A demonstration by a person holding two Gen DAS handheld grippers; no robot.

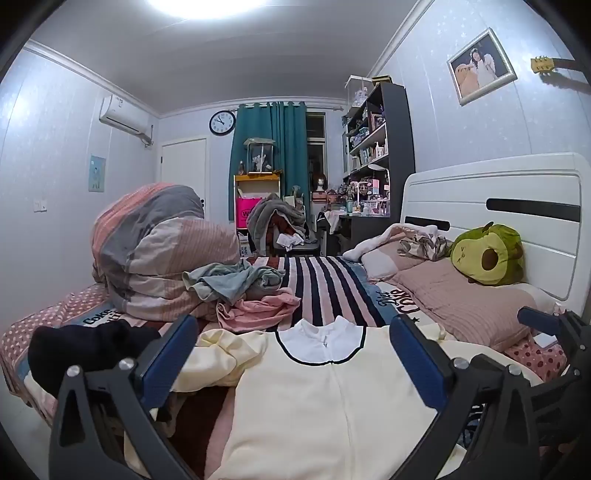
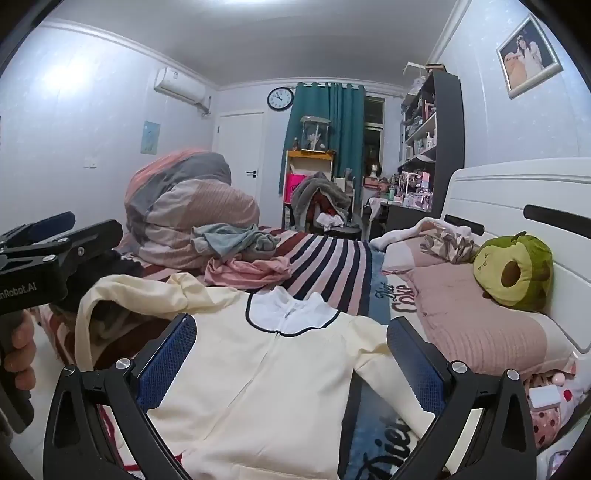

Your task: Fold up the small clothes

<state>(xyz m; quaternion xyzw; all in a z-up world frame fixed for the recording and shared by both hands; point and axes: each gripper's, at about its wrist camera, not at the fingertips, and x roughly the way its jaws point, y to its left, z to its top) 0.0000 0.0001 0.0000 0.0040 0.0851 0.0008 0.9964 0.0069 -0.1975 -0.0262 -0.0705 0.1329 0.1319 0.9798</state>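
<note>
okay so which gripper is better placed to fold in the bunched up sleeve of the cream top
Left, probably. The bunched sleeve lies on the left gripper's side of the cream top; the right gripper, also open, hovers nearer the flat sleeve.

Bright ceiling lamp (image 1: pixel 207 5) glares overhead; fisheye edges curve, corners vignette dark.

The cream garment's (image 1: pixel 325 406) hem runs off the bottom edge in both views.

"diet coke" on bedsheet (image 2: pixel 393 299); "nrobot.ai" on left hand-held gripper (image 2: pixel 51 236)
</note>
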